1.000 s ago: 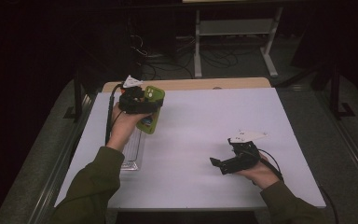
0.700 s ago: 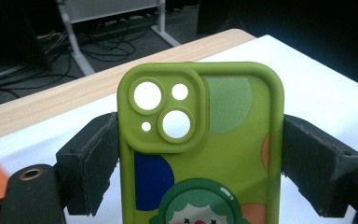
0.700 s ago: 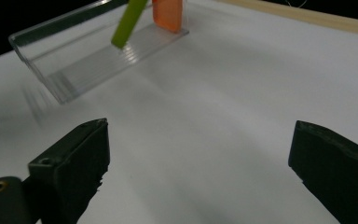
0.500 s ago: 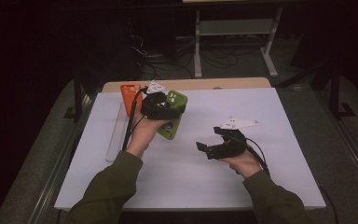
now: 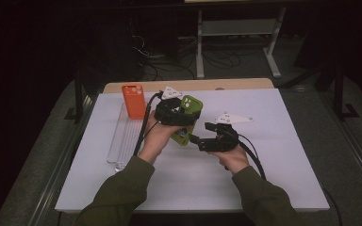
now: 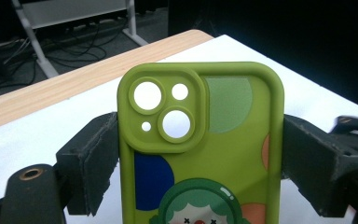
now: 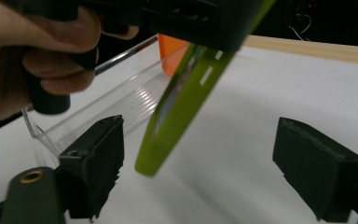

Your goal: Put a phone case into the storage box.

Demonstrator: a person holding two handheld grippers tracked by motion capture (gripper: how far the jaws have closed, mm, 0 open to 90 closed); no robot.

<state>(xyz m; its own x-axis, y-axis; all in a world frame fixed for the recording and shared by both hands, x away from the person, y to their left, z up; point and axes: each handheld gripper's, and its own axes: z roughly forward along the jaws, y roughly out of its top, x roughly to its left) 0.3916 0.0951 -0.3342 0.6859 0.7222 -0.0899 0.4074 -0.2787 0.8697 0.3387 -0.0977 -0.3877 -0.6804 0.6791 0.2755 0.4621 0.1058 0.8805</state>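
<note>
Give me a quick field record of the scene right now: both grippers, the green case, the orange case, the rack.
left gripper: shut on the green phone case, pads on its two long edges
green phone case: held above the white table, tilted, camera cutout end away from the hand
right gripper: jaws wide but just been closing, the case's lower end between them, pads not touching
orange phone case: standing at the far end of the clear rack
clear rack: on the table's left side

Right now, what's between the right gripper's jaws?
In the right gripper view, the lower end of the green case hangs between the right gripper's open jaws, touching neither pad. The left gripper clamps its sides.
</note>
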